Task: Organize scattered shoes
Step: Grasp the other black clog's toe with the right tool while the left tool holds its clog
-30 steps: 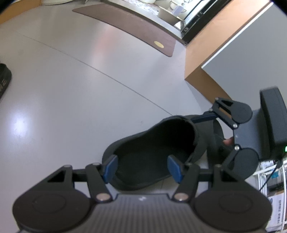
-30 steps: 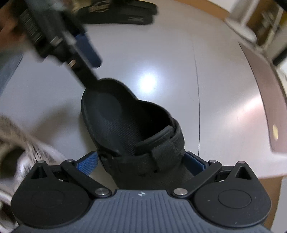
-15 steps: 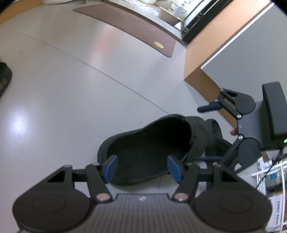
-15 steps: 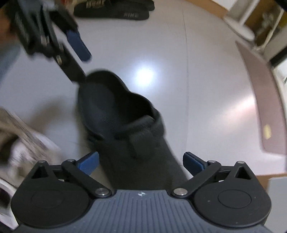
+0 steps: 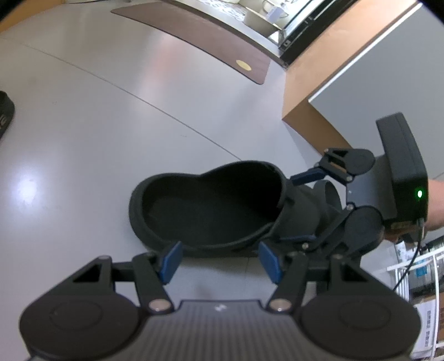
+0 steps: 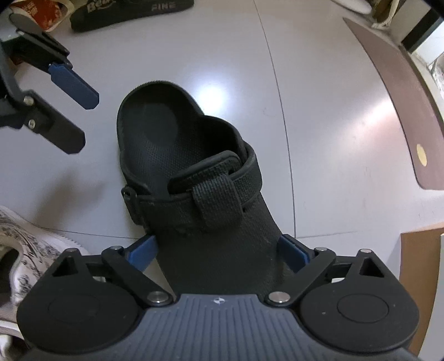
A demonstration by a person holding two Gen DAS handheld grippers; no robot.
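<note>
Item 1: black clog (image 6: 177,155). It sits on the grey floor (image 6: 319,116) at the centre of the right wrist view, heel toward the top of the frame, strap folded across the instep, toe hidden under your tool. In the left wrist view it lies across the middle of the frame, opening up.

Item 2: your right gripper (image 6: 219,248). Its jaws straddle the toe of the clog, one blue pad on each side; they have just been closing and the pads look to be at the clog's sides, but I cannot tell whether they press. The clog appears to rest on the floor, not lifted.

Item 3: your left gripper (image 5: 219,259). Jaws apart, nothing between them, hovering just short of the clog's near side. In the right wrist view it shows at the upper left, clear of the heel.

Item 4: other footwear. A black slide sandal (image 6: 130,11) with white lettering lies at the top of the right wrist view; a patterned white shoe (image 6: 30,250) lies at the lower left.

Item 5: brown mat (image 5: 194,30), upper part of the left wrist view.

Status: early, by my reading. No shoes are visibly paired or lined up. You have yet to carry this clog to a place, and the sandal and patterned shoe remain loose.
</note>
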